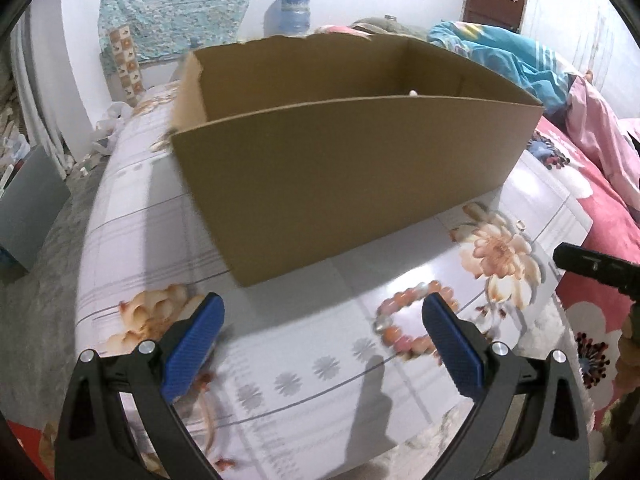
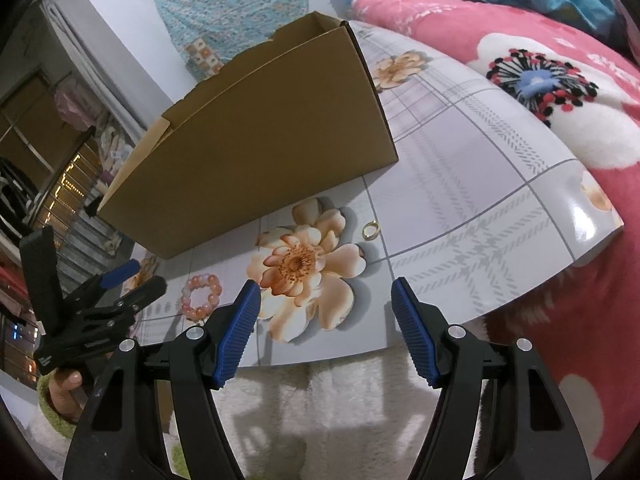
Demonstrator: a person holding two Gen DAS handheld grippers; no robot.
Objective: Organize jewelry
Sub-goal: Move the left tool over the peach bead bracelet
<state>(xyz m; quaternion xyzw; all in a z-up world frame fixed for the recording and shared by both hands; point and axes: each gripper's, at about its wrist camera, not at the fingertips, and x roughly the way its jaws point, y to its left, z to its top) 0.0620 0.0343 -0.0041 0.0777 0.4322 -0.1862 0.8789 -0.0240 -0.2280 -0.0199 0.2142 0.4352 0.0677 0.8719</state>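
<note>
pink bead bracelet [image 1: 412, 320] lies near the table's [image 1: 304, 364] front edge, just beyond the left gripper's [image 1: 322, 320] right fingertip; left gripper and right gripper [image 2: 326, 308] gape wide, empty.

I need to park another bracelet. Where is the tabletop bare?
Widest free patch: right of the brown cardboard box, beyond the small gold ring. Crowded in front of the box: pink beaded bracelet, ring.
</note>
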